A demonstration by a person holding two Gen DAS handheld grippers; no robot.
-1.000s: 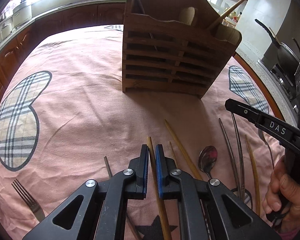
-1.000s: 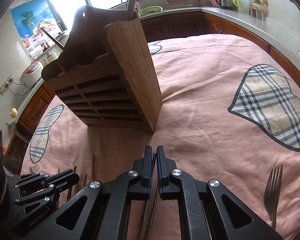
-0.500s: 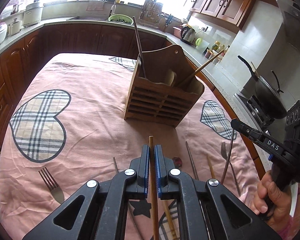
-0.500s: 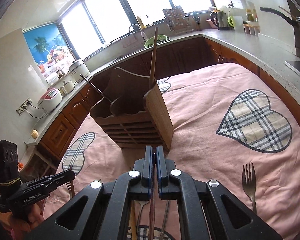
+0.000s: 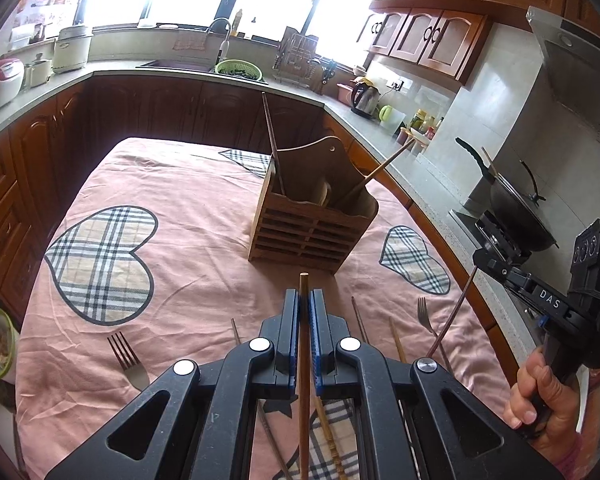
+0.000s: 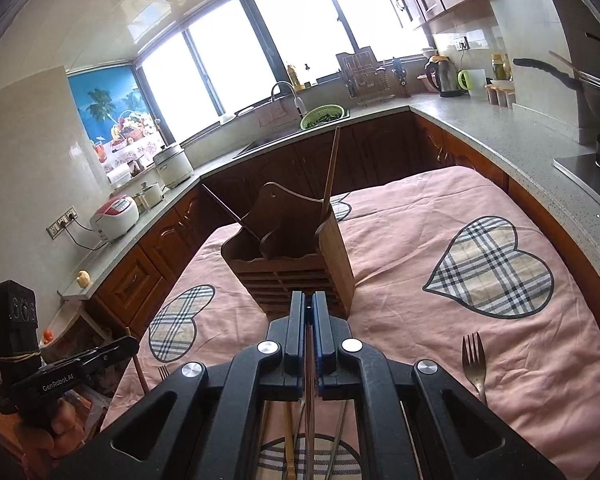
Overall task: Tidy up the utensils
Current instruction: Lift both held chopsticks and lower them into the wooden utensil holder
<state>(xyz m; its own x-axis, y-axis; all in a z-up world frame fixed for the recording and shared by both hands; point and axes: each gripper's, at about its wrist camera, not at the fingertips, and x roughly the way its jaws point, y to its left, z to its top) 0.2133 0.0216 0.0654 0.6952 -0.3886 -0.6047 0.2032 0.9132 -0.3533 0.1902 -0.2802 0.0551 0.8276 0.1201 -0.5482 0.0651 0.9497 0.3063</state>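
The wooden utensil holder (image 5: pixel 312 224) stands mid-table on a pink cloth (image 5: pixel 188 264) with plaid hearts in a wood-cabinet kitchen, the left gripper (image 5: pixel 304 300) clamped on a light chopstick (image 5: pixel 303 360), the right gripper (image 6: pixel 308 304) clamped on a dark chopstick (image 5: pixel 450 316), while loose utensils below are partly hidden behind both grippers' frames.

Left tool (image 5: pixel 304 300): the wooden chopstick (image 5: pixel 303 364) it clamps runs off the lower frame edge; its far end is unseen. Right tool (image 6: pixel 308 300): the dark stick (image 6: pixel 309 392) between its pads is mostly masked by the tool body. Utensil holder (image 5: pixel 308 232): compartment contents are hidden below its walls. Loose utensils on the worktop (image 5: pixel 188 280) are partly covered by both tools; types cannot be determined.
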